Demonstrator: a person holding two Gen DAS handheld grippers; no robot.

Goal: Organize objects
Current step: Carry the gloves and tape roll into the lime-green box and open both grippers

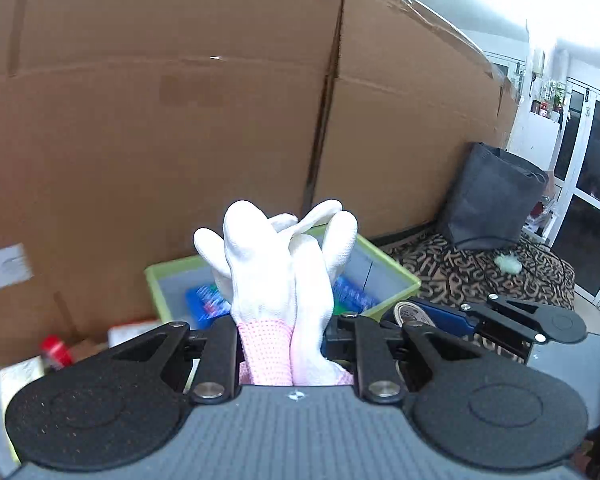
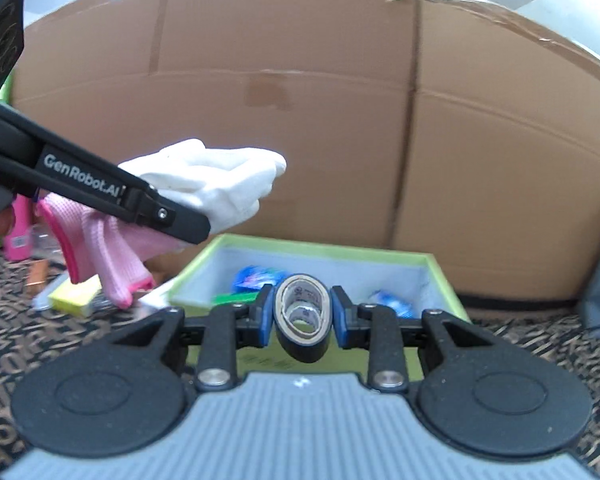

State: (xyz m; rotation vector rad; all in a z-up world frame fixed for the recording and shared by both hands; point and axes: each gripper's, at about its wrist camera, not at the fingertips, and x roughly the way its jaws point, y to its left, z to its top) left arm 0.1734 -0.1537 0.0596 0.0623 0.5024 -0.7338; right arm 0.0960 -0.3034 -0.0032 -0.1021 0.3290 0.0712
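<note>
Two white gloves with pink cuffs (image 1: 280, 280) being clamped at the cuffs by the left gripper (image 1: 288, 344), one black tape roll (image 2: 303, 320) being squeezed between the right gripper (image 2: 302, 318) pads, both hovering before one green-rimmed bin (image 2: 440, 276), several blue packets (image 2: 256, 278) lying inside, one cardboard box (image 2: 300, 120) standing behind.

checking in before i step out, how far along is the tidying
Partly done. The green bin already holds blue packets. In hand: the left tool is shut on white gloves with pink cuffs, and the right tool is shut on a tape roll, both in front of the bin. Left: a yellow block and a red-capped item on the patterned surface.
</note>
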